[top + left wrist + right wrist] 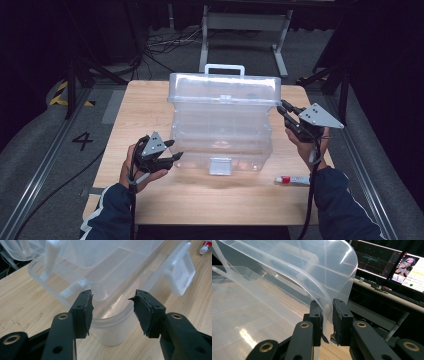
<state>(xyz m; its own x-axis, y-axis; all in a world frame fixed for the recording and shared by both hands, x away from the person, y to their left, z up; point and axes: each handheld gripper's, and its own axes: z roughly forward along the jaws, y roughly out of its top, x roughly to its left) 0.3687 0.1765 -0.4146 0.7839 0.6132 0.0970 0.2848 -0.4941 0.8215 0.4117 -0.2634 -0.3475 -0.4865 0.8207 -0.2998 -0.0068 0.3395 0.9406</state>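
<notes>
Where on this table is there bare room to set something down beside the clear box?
Bare wood runs along the near edge of the table, in front of the clear box, and left of the box above the left tongs. The right side is crowded: the right tongs pinch the lid's rim there, and a small red-capped tube lies near the front right.

We note the storage box (220, 142) at the middle of the table (150, 105), its lid (224, 89) raised above the body, with the carry handle (224, 67) at the far edge. The latch (220, 166) hangs on the near wall. The left gripper (170, 151) sits at the box's near left corner, its 2 jaws either side of that corner. The right gripper (283, 111) is at the lid's right edge, which lies between its jaws. A small tube (292, 179) lies on the table near the front right of the box.
</notes>
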